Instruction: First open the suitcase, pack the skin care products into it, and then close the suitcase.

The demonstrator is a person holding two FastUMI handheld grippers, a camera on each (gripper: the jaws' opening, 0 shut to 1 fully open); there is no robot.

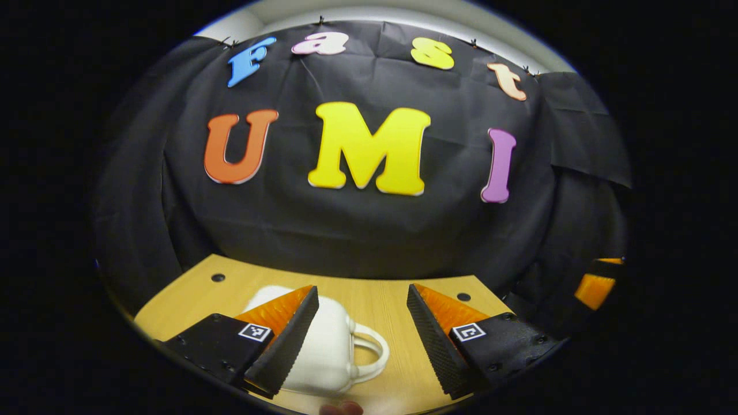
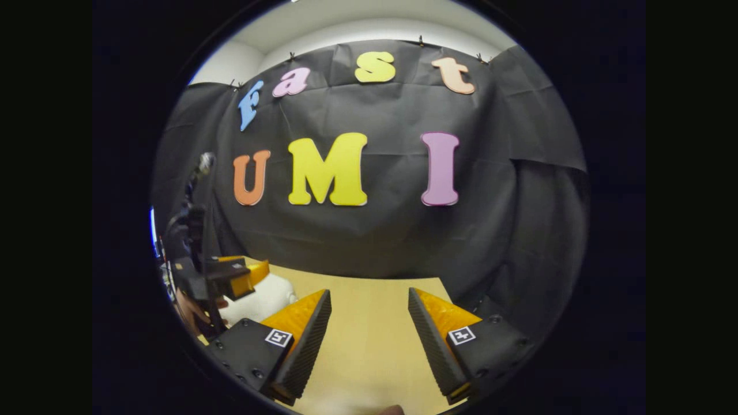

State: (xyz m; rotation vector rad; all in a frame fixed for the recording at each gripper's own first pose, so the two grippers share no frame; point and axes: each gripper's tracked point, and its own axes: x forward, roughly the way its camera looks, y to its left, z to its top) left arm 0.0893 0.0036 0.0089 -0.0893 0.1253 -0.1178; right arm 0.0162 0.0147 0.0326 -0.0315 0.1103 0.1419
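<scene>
Currently, in the left gripper view, your left gripper [image 1: 362,323] hangs over the wooden table [image 1: 377,300] with its fingers spread wide and nothing between them. A small white suitcase [image 1: 326,346] lies on the table below, its body partly behind the left-hand finger [image 1: 282,340] and its handle [image 1: 369,351] poking into the gap; whether anything touches it I cannot tell. It appears shut, so you look to be at the first step, opening it. Your next move likely calls for finding the lid edge or clasp, which is hidden from here. In the right gripper view, your right gripper [image 2: 369,331] is likewise wide open and empty above bare tabletop. The suitcase [image 2: 262,300] sits off to its left, well apart from its fingers, with the other gripper [image 2: 242,276] poised above it. I can make out no skin care products.
</scene>
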